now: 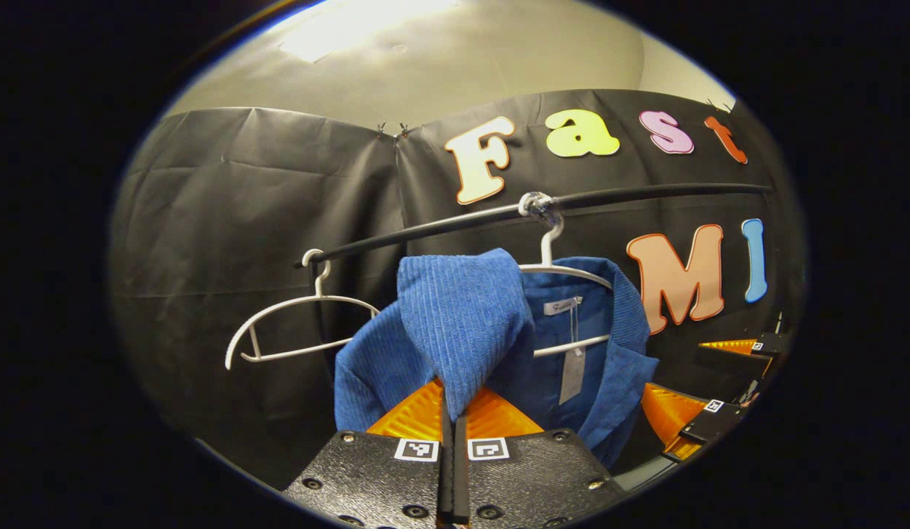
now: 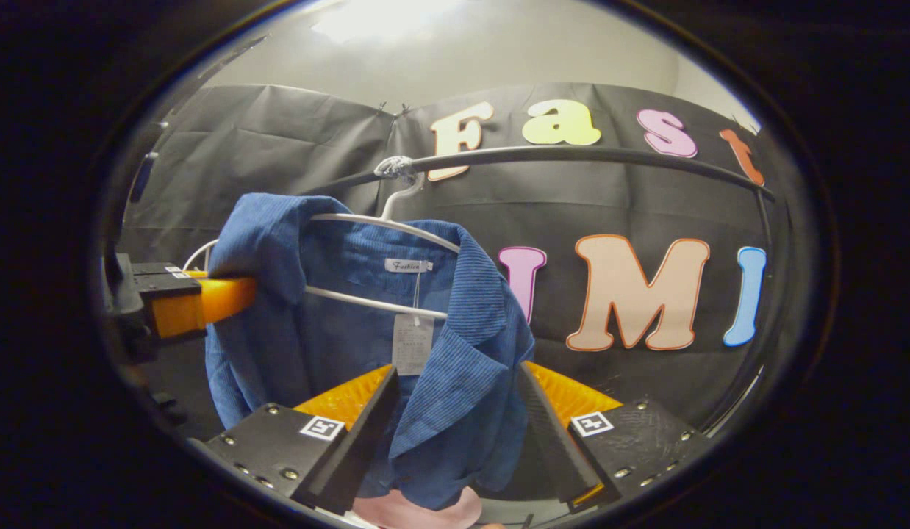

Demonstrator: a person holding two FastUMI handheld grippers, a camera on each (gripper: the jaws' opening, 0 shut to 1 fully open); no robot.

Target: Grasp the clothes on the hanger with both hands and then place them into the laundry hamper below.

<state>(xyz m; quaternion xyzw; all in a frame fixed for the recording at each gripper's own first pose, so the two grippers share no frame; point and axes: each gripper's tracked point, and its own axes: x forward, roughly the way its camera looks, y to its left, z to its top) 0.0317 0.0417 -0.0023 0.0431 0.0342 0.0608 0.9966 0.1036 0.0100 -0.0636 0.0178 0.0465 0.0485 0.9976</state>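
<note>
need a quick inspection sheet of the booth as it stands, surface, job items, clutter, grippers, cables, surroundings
surface: nothing seen
job's things: blue corduroy shirt hangs on a white hanger from the black rail; its far shoulder is pulled up off the hanger; paper tag dangles inside the collar
clutter: second white hanger, bare, on the same rail; pink cloth low under the shirt
grippers: left gripper shut on the shirt's shoulder; right gripper open, fingers either side of the front lapel
cables: nothing seen
surroundings: black cloth wall, pale ceiling
</note>
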